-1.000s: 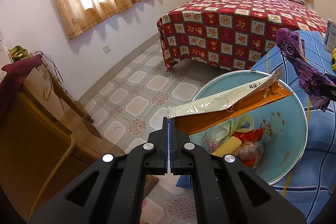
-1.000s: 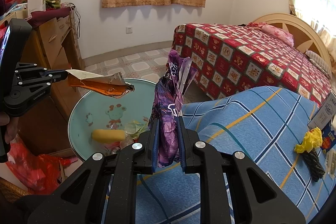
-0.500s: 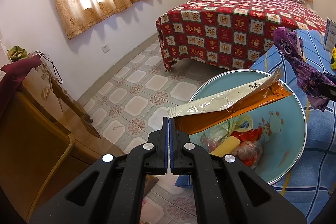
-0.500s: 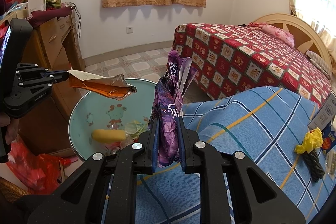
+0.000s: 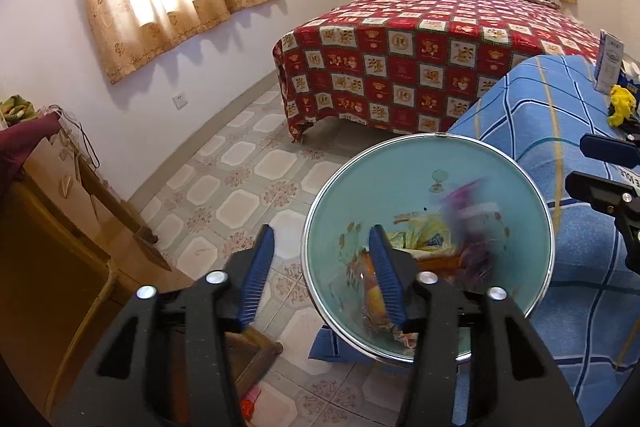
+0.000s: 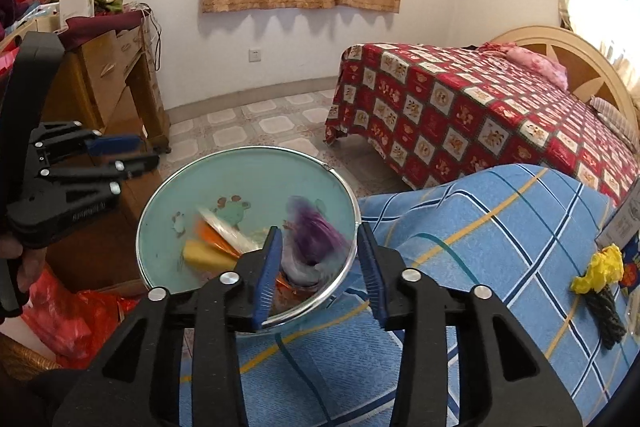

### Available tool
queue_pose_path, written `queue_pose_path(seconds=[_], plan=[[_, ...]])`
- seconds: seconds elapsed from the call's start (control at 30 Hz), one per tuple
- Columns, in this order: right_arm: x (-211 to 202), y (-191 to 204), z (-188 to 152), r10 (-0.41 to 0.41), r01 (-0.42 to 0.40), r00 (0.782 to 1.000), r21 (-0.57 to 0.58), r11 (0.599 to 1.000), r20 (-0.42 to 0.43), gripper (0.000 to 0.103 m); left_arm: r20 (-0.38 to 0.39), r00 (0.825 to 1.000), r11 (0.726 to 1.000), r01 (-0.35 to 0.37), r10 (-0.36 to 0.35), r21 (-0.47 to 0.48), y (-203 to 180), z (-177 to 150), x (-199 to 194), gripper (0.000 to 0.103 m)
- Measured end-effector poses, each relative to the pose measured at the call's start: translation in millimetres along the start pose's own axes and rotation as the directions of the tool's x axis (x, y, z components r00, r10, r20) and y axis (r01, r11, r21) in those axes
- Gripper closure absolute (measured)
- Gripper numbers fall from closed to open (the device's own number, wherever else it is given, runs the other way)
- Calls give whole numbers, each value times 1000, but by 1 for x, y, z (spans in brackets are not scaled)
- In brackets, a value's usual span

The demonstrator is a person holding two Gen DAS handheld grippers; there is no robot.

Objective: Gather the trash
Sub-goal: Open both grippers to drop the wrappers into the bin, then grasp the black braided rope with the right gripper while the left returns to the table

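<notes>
Jaws of the right gripper (image 6: 320, 273) stood spread and empty above the basin (image 6: 160, 215); the left gripper (image 5: 320, 273) was likewise spread, holding nothing. Inside the basin lay the purple wrapper (image 6: 316, 235) and the orange-and-silver wrapper (image 6: 220, 231) — both blurred — beside a yellow piece (image 6: 204, 255). Further off, on the blue checked cloth (image 6: 480, 227), a crumpled yellow scrap (image 6: 600, 267) sat touching a dark ribbed item (image 6: 604, 311). Judged light, soft and crushable, the scrap would suit a pinch across its bunched middle — thin film can slip.
</notes>
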State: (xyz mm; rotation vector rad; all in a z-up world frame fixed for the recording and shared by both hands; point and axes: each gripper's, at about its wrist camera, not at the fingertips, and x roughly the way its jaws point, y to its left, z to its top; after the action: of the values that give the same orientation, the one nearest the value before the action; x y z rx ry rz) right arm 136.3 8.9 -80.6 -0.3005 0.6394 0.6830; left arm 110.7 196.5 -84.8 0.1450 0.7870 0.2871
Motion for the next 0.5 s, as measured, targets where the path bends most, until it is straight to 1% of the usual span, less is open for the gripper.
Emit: queue_pose_path(seconds=[0.03, 0.1, 0.17, 0.2, 0.3, 0.37, 0.43, 0.5], plan=[[0, -1, 0, -1, 1, 1000, 1, 1000, 1, 59, -2, 1000, 1000, 3, -3, 2, -2, 0, 0, 52], [-3, -4, -4, -6, 6, 1000, 11, 1000, 3, 56, -5, 1000, 1000, -5, 5, -1, -2, 0, 1, 37], [-6, -8, -7, -12, 12, 1000, 21, 1000, 4, 54, -4, 1000, 1000, -7, 7, 2, -3, -1, 0, 35], [-9, -11, -10, -18, 18, 1000, 27, 999, 2, 52, -5, 1000, 1000, -6, 6, 3, -4, -1, 0, 33], [-20, -25, -21, -51, 52, 999, 53, 997, -3, 52, -4, 1000, 1000, -7, 7, 5, -7, -2, 0, 25], [-31, -38, -27, -74, 74, 997, 89, 993, 1, 51, -14, 1000, 1000, -1, 1, 18, -16, -3, 2, 24], [-43, -53, -36, -118, 117, 993, 116, 986, 4, 49, -23, 1000, 999, 15, -14, 34, -28, -2, 3, 22], [-58, -77, -46, -180, 179, 984, 152, 972, -1, 48, -23, 999, 998, 28, -27, 48, -40, 0, 4, 19]])
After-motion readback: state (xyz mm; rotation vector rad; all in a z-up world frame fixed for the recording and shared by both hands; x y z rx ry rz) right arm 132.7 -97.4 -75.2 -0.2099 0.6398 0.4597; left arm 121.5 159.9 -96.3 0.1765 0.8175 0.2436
